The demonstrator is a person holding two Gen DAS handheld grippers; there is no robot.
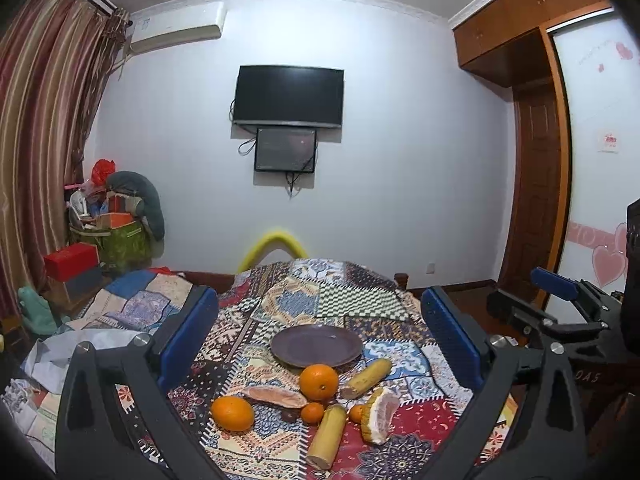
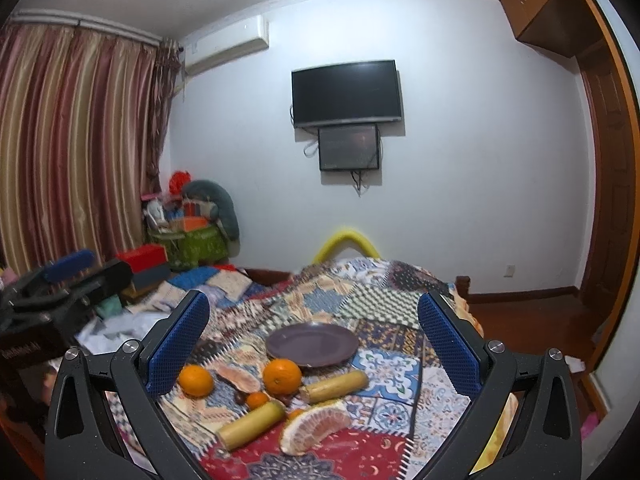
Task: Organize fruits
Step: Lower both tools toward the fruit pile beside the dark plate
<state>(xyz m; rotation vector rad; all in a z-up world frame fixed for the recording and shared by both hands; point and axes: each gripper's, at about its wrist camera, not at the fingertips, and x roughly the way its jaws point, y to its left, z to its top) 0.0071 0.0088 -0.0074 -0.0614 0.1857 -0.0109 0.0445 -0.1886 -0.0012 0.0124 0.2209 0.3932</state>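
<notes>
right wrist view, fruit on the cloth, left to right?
Round orange at far left → pink pomelo wedge lying flat → larger orange by the purple plate → yellow corn piece pointing right.

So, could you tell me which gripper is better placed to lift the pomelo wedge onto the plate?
Probably the right gripper: the pomelo wedge lies almost centred before its open jaws, off-centre for the left.

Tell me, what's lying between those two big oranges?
A pink peeled pomelo wedge lies between the left big orange and the right one; both wrist views show it.
</notes>
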